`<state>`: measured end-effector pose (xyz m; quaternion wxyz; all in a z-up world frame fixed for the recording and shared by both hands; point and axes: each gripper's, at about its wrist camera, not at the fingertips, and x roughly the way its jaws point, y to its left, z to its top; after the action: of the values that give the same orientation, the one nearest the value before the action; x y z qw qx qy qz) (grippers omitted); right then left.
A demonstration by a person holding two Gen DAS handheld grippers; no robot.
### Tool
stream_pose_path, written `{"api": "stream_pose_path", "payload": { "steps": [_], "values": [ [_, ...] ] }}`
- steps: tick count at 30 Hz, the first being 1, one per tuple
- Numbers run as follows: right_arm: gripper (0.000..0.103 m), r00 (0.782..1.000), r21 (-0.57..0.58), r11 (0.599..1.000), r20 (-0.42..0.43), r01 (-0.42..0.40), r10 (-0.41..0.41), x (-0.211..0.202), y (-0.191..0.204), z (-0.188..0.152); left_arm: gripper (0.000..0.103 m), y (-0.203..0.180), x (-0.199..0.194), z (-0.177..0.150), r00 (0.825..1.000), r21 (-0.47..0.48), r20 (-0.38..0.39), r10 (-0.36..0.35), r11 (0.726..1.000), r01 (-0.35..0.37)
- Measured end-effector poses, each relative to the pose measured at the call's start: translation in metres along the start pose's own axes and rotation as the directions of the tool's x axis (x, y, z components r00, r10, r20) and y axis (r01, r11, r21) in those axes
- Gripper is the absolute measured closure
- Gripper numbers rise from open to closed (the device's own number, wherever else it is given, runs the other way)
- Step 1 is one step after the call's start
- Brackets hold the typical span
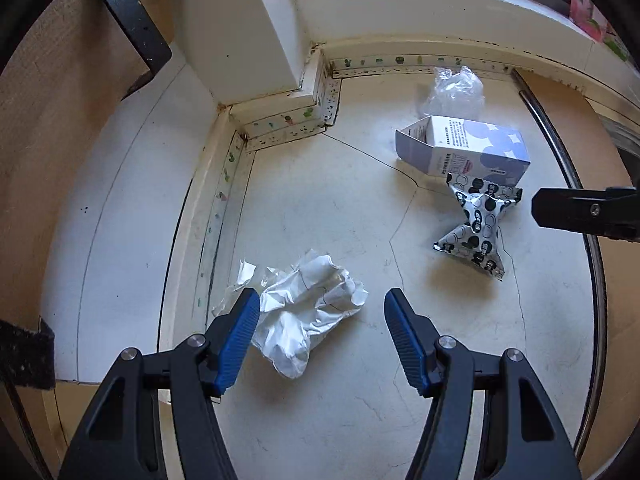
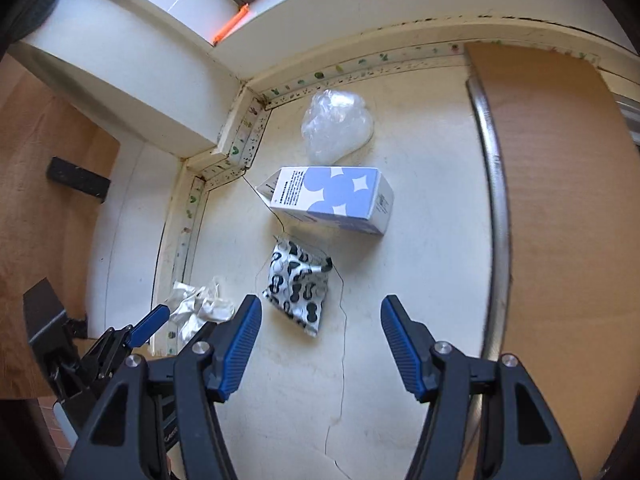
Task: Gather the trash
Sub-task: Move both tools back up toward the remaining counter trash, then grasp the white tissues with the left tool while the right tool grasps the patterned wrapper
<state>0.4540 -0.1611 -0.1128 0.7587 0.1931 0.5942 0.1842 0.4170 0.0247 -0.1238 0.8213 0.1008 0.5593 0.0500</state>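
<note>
4 pieces of trash are seen on the pale floor (image 1: 320, 216): crumpled white paper (image 1: 308, 316), a patterned wrapper (image 1: 476, 224), a blue-and-white carton (image 1: 464, 148) and a clear plastic bag (image 1: 454, 90) near the wall. The left gripper (image 1: 318, 340) is held with jaws apart and empty, just above the paper, which is partly hidden behind one finger. The right gripper (image 2: 320, 344) is likewise spread and empty, near the wrapper. The paper is judged light, soft and crushable; a pinch across its raised middle folds is advised. The wrapper looks slippery; its twisted waist should be taken.
</note>
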Motion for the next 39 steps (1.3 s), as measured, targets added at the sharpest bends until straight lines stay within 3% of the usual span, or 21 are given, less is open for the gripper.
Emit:
{"api": "stream_pose_path", "payload": {
  "steps": [15, 17, 18, 19, 39],
  "values": [
    [0.041, 0.998, -0.055, 0.998, -0.052, 0.03, -0.033, 0.051, 0.022, 0.016, 0.04, 0.011, 0.031, 0.015, 0.999, -0.023, -0.043, -0.007, 1.0, 0.006],
    [0.05, 0.998, -0.085, 0.995, -0.044, 0.048, -0.052, 0.053, 0.028, 0.017, 0.04, 0.012, 0.033, 0.015, 0.999, -0.025, -0.043, 0.0, 1.0, -0.001],
    [0.059, 0.997, -0.096, 0.994, -0.048, 0.056, -0.061, 0.056, 0.03, 0.018, 0.04, 0.012, 0.034, 0.015, 0.999, -0.024, -0.043, 0.003, 1.0, -0.004],
    [0.059, 0.997, -0.11, 0.992, -0.047, 0.06, -0.065, 0.057, 0.031, 0.018, 0.04, 0.012, 0.034, 0.015, 0.999, -0.027, -0.044, 0.0, 1.0, -0.002],
    [0.061, 0.994, -0.105, 0.994, -0.098, 0.033, -0.043, 0.032, 0.016, -0.021, 0.058, 0.028, 0.037, 0.006, 0.995, -0.194, -0.068, -0.075, 0.979, 0.06]
  ]
}}
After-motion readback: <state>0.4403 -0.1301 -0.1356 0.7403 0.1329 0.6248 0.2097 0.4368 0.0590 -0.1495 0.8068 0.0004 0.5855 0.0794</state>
